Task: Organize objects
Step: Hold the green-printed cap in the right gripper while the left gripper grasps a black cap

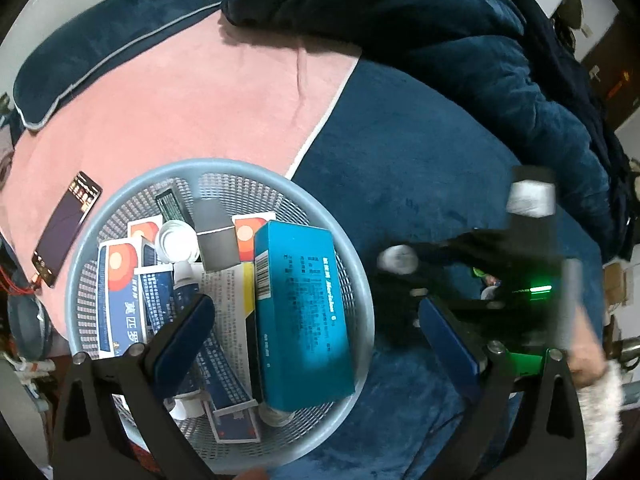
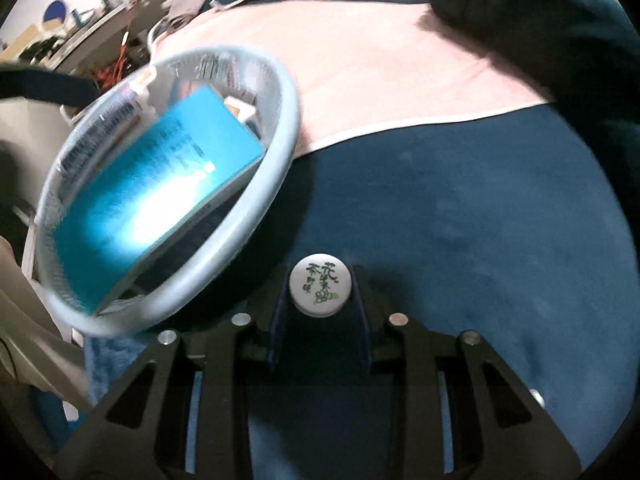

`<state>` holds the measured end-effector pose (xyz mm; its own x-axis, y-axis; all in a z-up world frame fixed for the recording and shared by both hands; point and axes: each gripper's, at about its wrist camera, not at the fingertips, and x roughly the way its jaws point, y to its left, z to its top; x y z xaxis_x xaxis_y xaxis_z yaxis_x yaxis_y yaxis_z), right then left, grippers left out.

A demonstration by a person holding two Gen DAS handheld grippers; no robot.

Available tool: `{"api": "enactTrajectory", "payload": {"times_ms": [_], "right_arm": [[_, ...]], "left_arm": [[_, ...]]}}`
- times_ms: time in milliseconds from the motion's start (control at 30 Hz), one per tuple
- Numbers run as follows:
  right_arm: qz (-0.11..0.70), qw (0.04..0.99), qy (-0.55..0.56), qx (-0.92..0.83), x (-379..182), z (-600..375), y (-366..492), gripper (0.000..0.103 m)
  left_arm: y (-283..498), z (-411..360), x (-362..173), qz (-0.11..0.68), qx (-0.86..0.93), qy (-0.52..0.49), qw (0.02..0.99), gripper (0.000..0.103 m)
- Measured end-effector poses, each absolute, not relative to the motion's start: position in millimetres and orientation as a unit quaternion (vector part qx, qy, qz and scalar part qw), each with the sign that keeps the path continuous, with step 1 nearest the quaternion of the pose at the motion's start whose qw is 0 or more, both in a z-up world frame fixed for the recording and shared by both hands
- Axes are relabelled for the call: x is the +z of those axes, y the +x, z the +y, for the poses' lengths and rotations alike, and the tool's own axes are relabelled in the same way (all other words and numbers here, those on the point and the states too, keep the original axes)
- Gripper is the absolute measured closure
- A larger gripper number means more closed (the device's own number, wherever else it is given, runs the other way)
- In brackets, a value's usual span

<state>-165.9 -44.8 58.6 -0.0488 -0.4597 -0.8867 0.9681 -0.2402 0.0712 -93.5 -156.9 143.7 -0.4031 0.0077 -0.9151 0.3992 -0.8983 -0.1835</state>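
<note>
A pale blue mesh basket (image 1: 216,165) sits on the bed, and a teal box (image 1: 300,312) lies on top of several blue-and-white boxes (image 1: 118,296), a grey box (image 1: 216,236) and a tube (image 1: 186,280) inside it. My left gripper (image 1: 320,336) hangs open over the basket, its fingers wide apart with nothing gripped. My right gripper (image 2: 320,280) is shut on a small round white jar (image 2: 320,294) with green lettering on its lid, held over the dark blue blanket to the right of the basket (image 2: 280,152). From the left wrist view the jar (image 1: 397,259) shows blurred.
A phone (image 1: 66,228) lies on the pink blanket (image 1: 200,100) left of the basket. A rumpled dark blue duvet (image 1: 400,20) is heaped at the back. A hand in a fluffy white sleeve (image 1: 596,384) is at the right edge. Desk clutter (image 2: 100,12) stands beyond the bed.
</note>
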Motion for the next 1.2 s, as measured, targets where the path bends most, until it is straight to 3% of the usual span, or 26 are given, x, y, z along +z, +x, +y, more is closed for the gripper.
{"api": "enactTrajectory", "payload": {"times_ms": [167, 333, 533, 667, 800, 1100, 1200], "right_arm": [[0.287, 0.472, 0.44, -0.708, 97, 2, -164, 0.072], [0.203, 0.371, 0.481, -0.768, 121, 84, -140, 0.072], [0.08, 0.224, 0.538, -0.809, 110, 176, -96, 0.072], [0.011, 0.152, 0.561, -0.814, 82, 221, -66, 0.072], [-0.021, 0.109, 0.563, -0.819, 56, 239, -43, 0.072], [-0.061, 0.073, 0.557, -0.825, 34, 238, -40, 0.07], [-0.074, 0.071, 0.56, -0.822, 30, 243, -36, 0.07]], "left_arm": [[-90, -121, 148, 0.14, -0.826, 0.538, 0.092, 0.001], [-83, -62, 129, 0.084, -0.822, 0.562, 0.032, 0.001], [-67, -4, 94, 0.077, -0.809, 0.582, -0.027, 0.001], [-71, 26, 67, 0.027, -0.808, 0.588, -0.033, 0.003], [-80, 33, 41, -0.011, -0.812, 0.582, -0.027, 0.014], [-99, 36, 24, 0.0, -0.84, 0.539, -0.065, 0.037], [-101, 42, 27, -0.004, -0.847, 0.524, -0.086, 0.062]]}}
